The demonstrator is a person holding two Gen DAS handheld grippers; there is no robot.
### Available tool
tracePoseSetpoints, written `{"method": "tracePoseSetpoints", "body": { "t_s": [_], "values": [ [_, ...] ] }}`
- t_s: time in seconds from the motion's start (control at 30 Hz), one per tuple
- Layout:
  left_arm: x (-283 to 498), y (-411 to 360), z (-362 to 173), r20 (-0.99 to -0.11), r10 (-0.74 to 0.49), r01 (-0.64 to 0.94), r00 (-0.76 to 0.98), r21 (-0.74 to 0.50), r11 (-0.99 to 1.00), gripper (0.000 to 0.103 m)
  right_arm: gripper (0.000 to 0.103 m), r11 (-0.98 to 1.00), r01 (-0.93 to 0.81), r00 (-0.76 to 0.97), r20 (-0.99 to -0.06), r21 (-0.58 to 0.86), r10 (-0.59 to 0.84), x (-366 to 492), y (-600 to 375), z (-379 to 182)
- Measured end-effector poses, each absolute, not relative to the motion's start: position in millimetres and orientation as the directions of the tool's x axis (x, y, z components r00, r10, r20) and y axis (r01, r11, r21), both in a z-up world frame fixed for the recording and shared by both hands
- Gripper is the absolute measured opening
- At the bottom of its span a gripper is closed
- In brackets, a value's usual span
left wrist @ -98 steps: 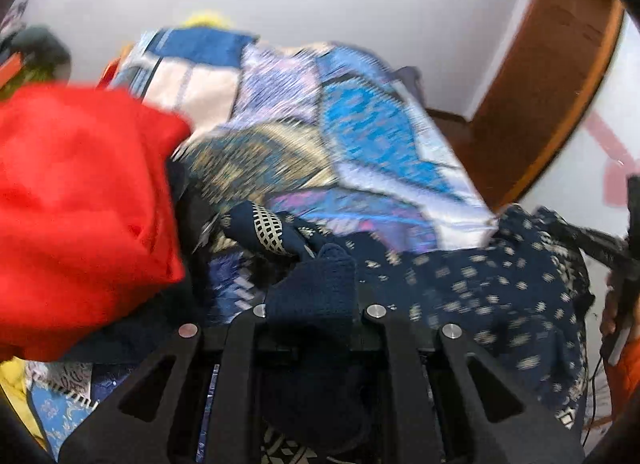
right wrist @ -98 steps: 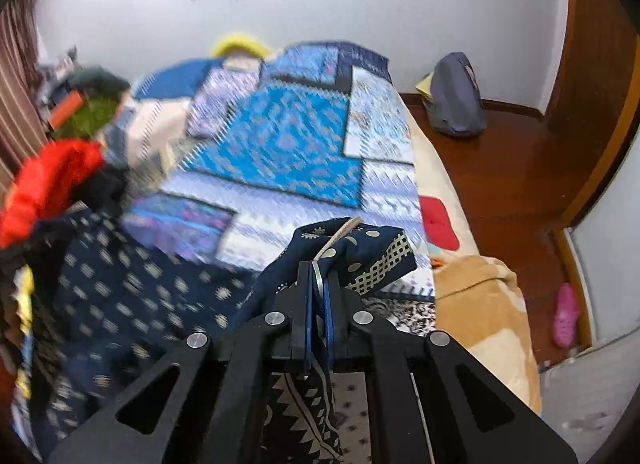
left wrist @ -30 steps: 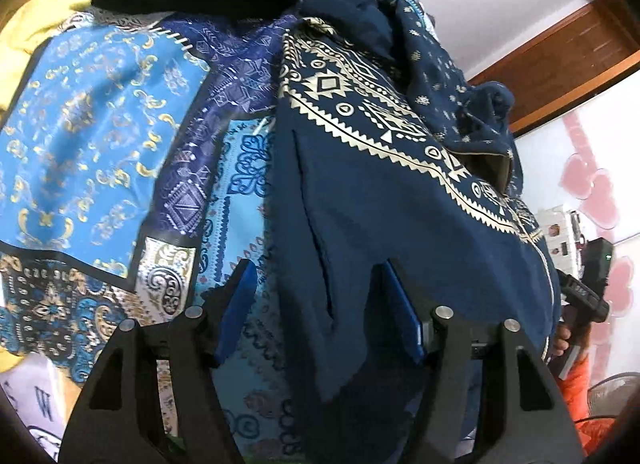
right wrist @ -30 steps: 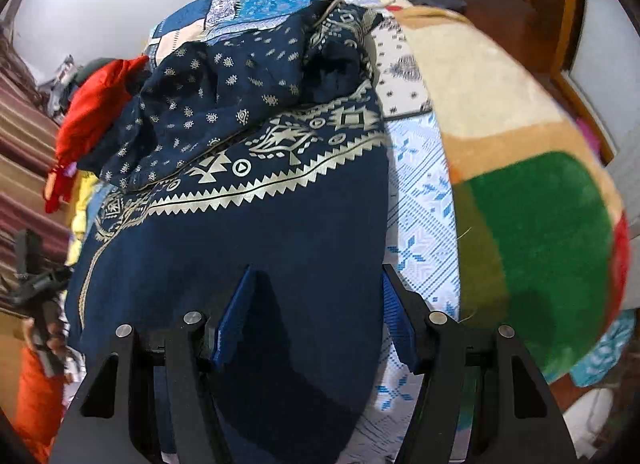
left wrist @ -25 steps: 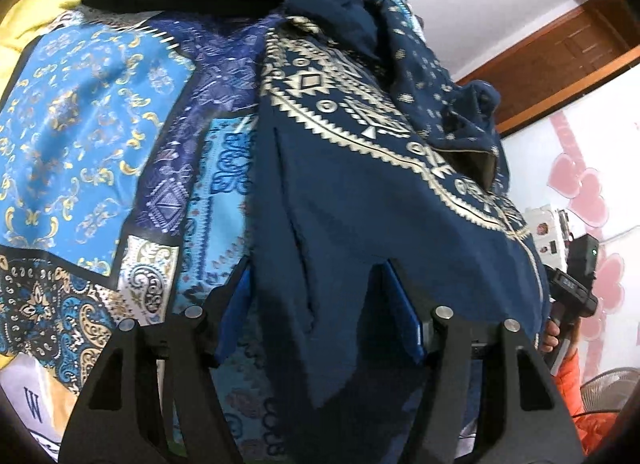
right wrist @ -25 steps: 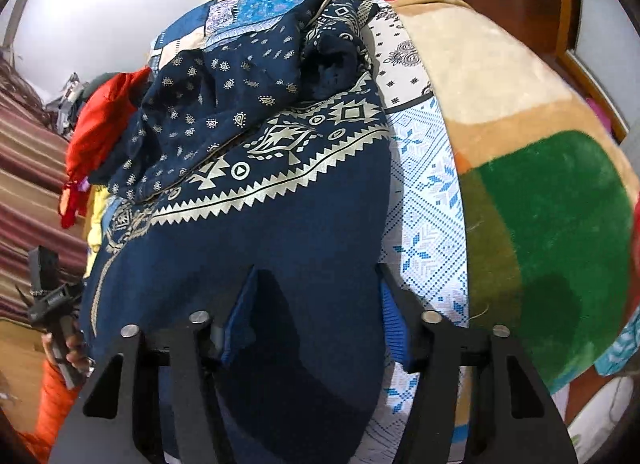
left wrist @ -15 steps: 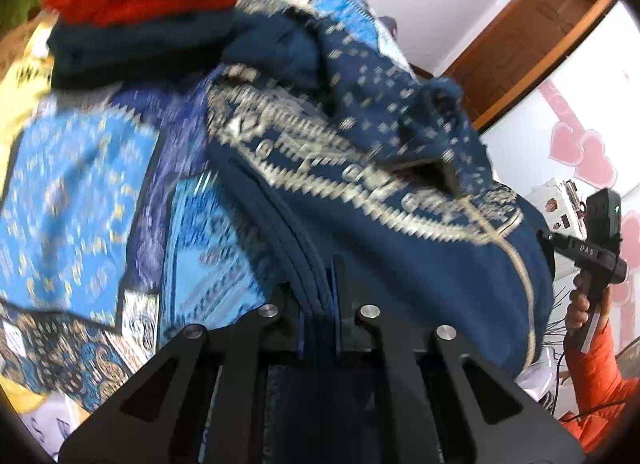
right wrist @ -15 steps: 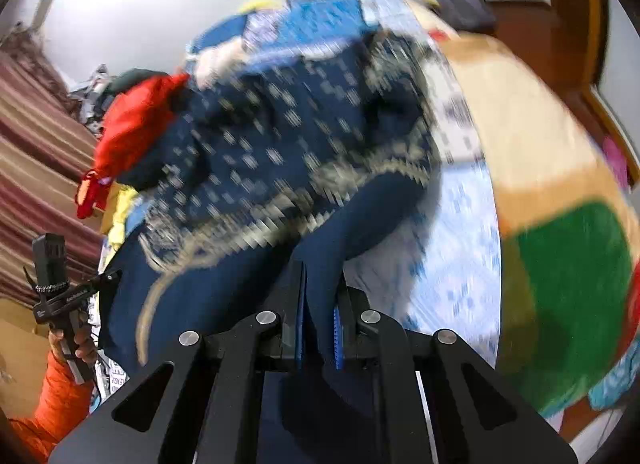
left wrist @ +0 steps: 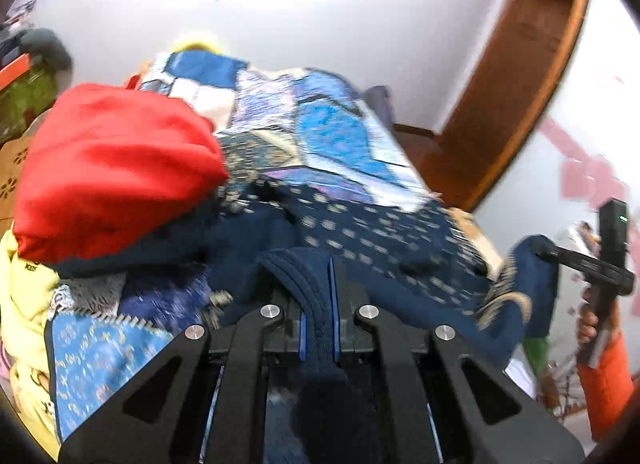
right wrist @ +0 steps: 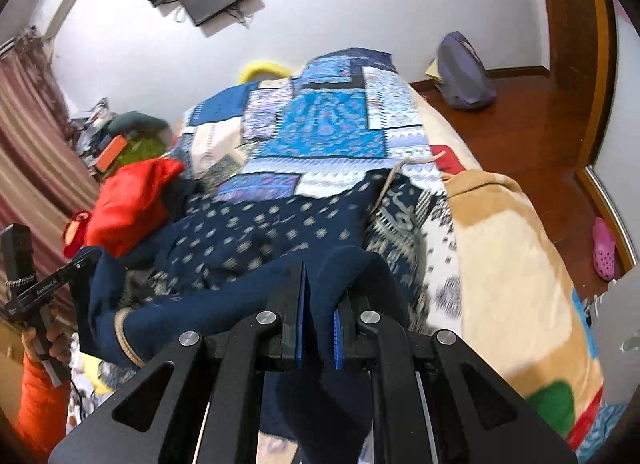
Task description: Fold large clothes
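bunched navy patterned garment (left wrist: 360,232) on bed

The far half of the bed (right wrist: 332,132) is left open for a claw. The left side is blocked by a red pile (left wrist: 116,168) and the near part by the blue dress (right wrist: 260,232).

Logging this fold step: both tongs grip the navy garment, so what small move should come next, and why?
Probably carry both tongs forward over the bed: the left tongs and right tongs each pinch the navy garment, whose spotted part lies bunched ahead.
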State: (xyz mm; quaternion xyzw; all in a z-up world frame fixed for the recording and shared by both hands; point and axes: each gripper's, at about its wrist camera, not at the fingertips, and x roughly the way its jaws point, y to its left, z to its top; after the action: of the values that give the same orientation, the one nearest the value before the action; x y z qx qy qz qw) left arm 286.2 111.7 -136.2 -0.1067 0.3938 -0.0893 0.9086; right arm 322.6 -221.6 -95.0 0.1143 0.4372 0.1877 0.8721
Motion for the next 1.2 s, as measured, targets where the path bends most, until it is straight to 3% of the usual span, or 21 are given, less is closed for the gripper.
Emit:
{"method": "tracePoseSetpoints", "body": {
  "t_s": [0.17,0.33,0.47,0.7,0.97,1.2],
  "values": [
    [332.6,133.1,-197.1,-0.789,-0.143,-0.065,0.598,-0.225,0.972,0.008,0.010,0.919,-0.167,0.489,-0.780,0.356,0.391,362.9,-227.3,-139.4],
    [343.0,141.2,-245.4,-0.830,-0.189,-0.102,0.524,-0.281,0.954,0.011,0.011,0.926,-0.150,0.422,-0.824,0.348,0.378,376.9,-227.2,-171.5],
    [335.2,133.3,-241.2,-0.829,-0.190,-0.053,0.525,-0.254,0.966,0.014,0.019,0.937,-0.186,0.395,-0.851,0.295,0.346,372.0,-218.7,-166.7],
    [299.9,120.6,-224.4,-0.839,-0.189,0.012,0.511,-0.213,0.977,0.041,0.037,0.947,-0.240,0.365,-0.884,0.214,0.292,341.9,-219.3,-147.2],
    [256.4,128.9,-228.1,-0.838,-0.251,-0.011,0.484,-0.293,0.956,0.043,0.041,0.940,-0.214,0.364,-0.872,0.265,0.328,306.6,-236.8,-141.9],
    [245.4,133.9,-260.0,-0.830,-0.367,-0.080,0.420,-0.436,0.896,0.043,0.044,0.917,-0.169,0.298,-0.869,0.360,0.396,304.3,-233.9,-175.8]
  ]
}}
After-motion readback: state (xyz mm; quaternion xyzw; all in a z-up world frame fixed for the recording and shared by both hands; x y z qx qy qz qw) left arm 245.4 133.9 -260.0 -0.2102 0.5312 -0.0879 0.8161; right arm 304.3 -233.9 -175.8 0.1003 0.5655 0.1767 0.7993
